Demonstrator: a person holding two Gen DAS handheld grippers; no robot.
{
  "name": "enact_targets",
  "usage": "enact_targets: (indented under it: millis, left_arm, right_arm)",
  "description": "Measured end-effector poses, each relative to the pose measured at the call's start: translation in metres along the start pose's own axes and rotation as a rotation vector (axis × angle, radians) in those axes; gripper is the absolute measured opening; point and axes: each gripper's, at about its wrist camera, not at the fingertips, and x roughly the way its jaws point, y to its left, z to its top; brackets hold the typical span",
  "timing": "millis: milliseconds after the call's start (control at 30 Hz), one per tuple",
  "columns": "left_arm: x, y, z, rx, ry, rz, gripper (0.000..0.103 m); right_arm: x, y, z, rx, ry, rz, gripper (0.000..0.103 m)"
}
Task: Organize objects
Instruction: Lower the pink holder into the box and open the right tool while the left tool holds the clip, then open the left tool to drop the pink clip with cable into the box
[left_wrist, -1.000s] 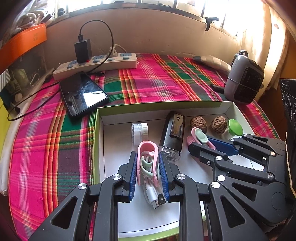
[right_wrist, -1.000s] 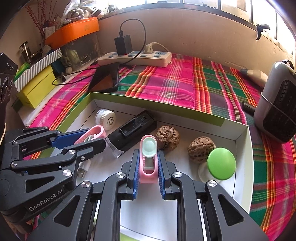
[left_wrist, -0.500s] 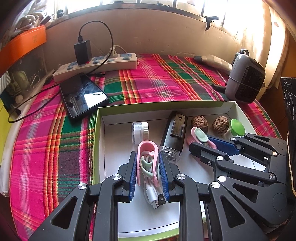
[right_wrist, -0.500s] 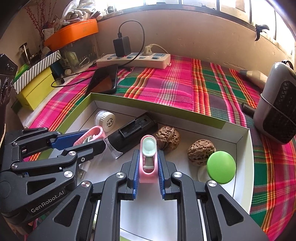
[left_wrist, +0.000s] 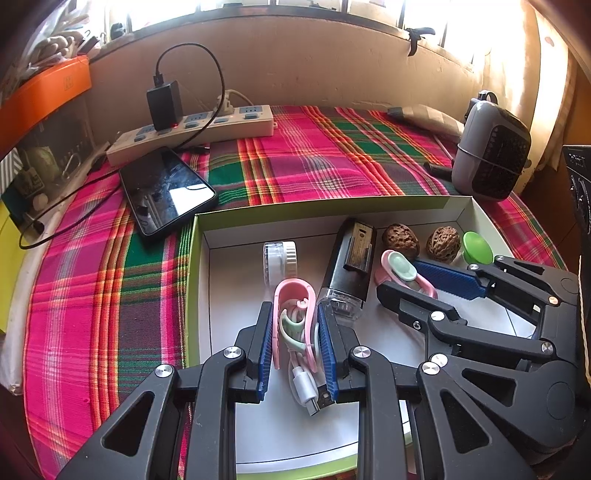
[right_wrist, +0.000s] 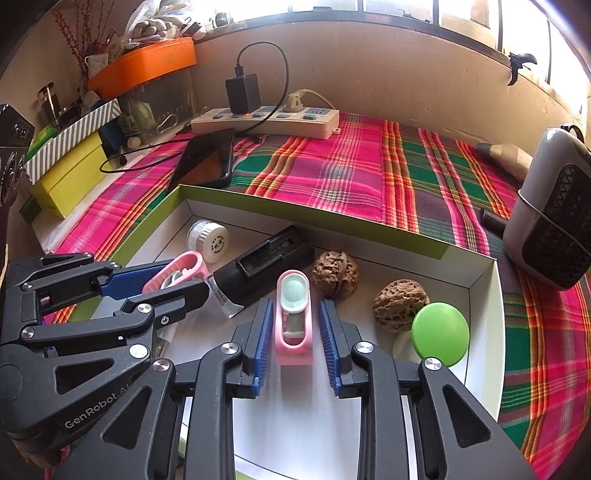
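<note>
Releasing the pink clip (right_wrist: 293, 317) into the box (right_wrist: 484, 332), we have just been opening the right gripper (right_wrist: 293, 341); pads clear it. The left gripper (left_wrist: 295, 343) clamps the cable holder (left_wrist: 293, 314); next, release it.

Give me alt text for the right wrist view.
The right hand-held gripper stands open around a pink clip lying in a white box, pads clear of it. Two walnuts and a green knob lie right; the left hand-held gripper grips a pink cable holder.
</note>
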Motion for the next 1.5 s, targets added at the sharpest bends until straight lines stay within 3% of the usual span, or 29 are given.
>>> enact_targets:
  millis: [100, 767, 933, 1500]
  left_arm:
    - [0.0, 0.0, 0.0, 0.001, 0.0, 0.001, 0.022]
    - [-0.012, 0.003, -0.008, -0.016, -0.016, 0.011, 0.032]
    - [-0.019, 0.004, -0.01, -0.022, -0.023, 0.017, 0.033]
    - [-0.056, -0.001, -0.027, -0.035, -0.07, 0.034, 0.033]
  right_arm:
    - [0.0, -0.003, 0.0, 0.013, 0.0, 0.0, 0.035]
    - [-0.01, -0.003, -0.006, 0.033, -0.013, -0.003, 0.036]
    - [-0.015, -0.006, -0.008, 0.046, -0.022, -0.01, 0.047]
    - [-0.048, 0.001, -0.017, 0.061, -0.067, -0.023, 0.048]
